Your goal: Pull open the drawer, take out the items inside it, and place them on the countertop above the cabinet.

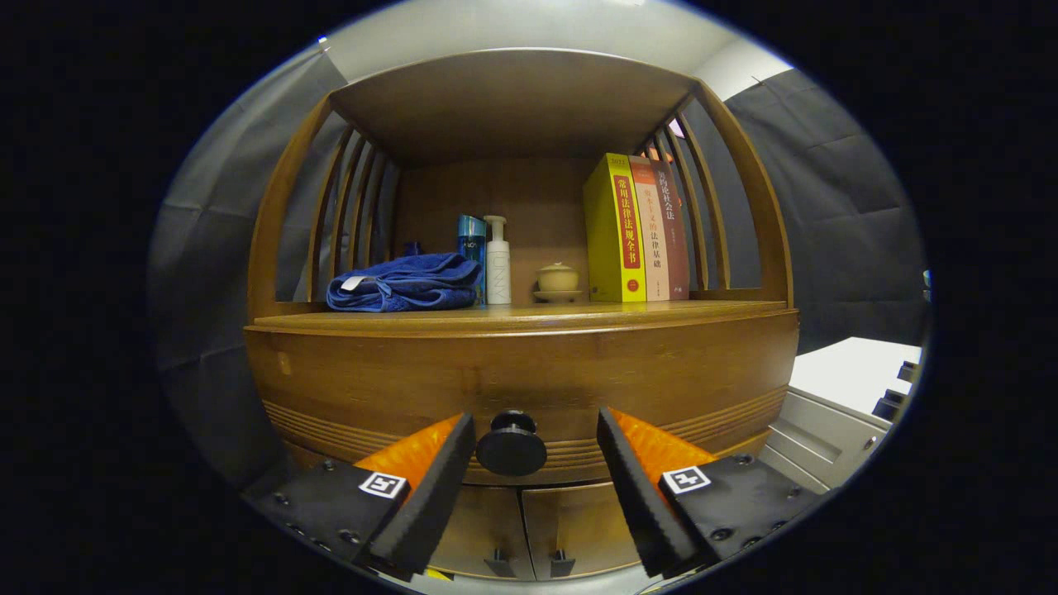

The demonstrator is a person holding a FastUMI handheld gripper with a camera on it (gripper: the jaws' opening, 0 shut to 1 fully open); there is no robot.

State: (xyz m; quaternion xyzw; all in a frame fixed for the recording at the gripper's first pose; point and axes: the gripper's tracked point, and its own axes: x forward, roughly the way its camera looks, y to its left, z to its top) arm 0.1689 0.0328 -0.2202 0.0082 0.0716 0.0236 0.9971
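The closed brown wooden drawer front [521, 388] fills the middle of the frame, and its round black knob [512, 445] sits low in the centre, between the two fingers of the gripper [536, 450]. The jaws are spread wide and released, holding nothing: the left finger lies just beside the knob, possibly brushing it, while a clear gap separates the knob from the right finger.

The knob is therefore off-centre in the opening. If the jaws close from here, the left finger would likely meet it first and push the gripper sideways, giving a weak, lopsided hold. Because the knob is small and rounded, a pull with such a grip could slip off, leaving the drawer shut. A pull angled up or down might also bind the drawer.

Above the drawer, across the centre of the frame, runs the wooden countertop [678, 312], where the drawer's items belong. It already carries a folded blue towel [405, 283], a white pump bottle [498, 260] and a yellow book [613, 227], so free room lies mostly along its front.
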